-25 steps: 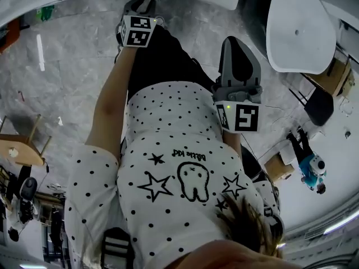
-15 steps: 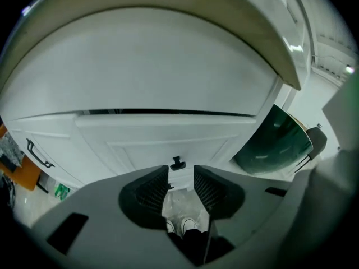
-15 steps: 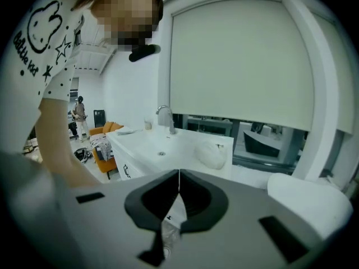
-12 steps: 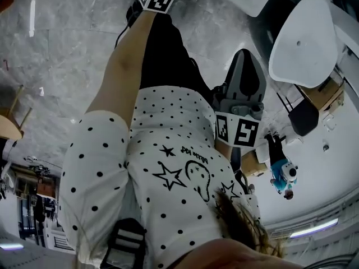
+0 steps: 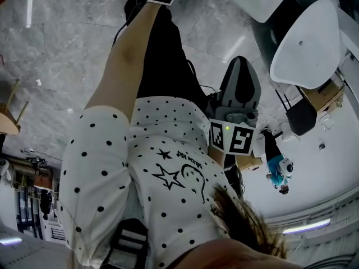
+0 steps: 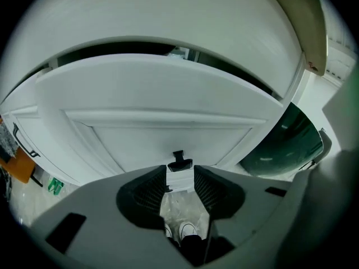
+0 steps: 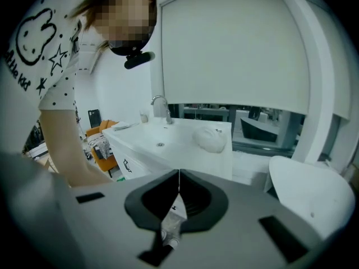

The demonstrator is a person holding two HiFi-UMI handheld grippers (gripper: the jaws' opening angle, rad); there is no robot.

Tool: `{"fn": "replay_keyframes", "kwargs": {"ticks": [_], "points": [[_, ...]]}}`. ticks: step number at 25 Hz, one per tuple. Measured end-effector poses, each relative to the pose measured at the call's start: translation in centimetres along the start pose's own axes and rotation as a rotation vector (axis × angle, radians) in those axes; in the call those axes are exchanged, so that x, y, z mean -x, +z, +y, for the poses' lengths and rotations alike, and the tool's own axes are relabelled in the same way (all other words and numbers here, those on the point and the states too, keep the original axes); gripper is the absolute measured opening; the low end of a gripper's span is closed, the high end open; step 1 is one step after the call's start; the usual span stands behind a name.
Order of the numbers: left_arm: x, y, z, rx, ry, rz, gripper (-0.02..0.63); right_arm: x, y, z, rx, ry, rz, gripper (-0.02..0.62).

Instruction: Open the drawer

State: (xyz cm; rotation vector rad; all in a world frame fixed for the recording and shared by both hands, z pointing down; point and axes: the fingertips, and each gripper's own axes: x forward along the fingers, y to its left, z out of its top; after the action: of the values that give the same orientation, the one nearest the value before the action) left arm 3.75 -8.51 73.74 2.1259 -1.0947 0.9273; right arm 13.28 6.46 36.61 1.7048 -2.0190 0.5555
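left tongs (image 6: 180,172): jaws just opening, empty, tips just before handle (image 6: 179,161) of drawer (image 6: 162,133), ready to grasp | right tongs (image 7: 179,175): closed, empty, unneeded, away from handle

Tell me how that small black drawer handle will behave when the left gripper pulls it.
The handle looks small and rigid, so it probably offers only a narrow, slip-prone hold. The wide drawer front likely slides straight but may feel heavy. The left gripper, whose jaws have just been opening, has nothing between them.
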Motion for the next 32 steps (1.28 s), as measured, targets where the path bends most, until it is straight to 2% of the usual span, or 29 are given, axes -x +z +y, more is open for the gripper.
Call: {"fn": "replay_keyframes", "kwargs": {"ticks": [12,16,32], "points": [[-1.7,0.4,0.1,0.026,0.009,0.004,0.144,-0.3,-1.4,-0.7,-0.046,-0.027,0.021,0.014],[-1.7,0.4,0.0,0.004,-0.006,0.002,0.144,-0.4,-1.5,-1.0,-0.052,-0.032,0.024,0.014],[-0.7,-1.1,0.0,0.04,0.006,0.016,0.143,-0.9,-1.8,-0.1,-0.04,0.018,0.028,0.014]]}}
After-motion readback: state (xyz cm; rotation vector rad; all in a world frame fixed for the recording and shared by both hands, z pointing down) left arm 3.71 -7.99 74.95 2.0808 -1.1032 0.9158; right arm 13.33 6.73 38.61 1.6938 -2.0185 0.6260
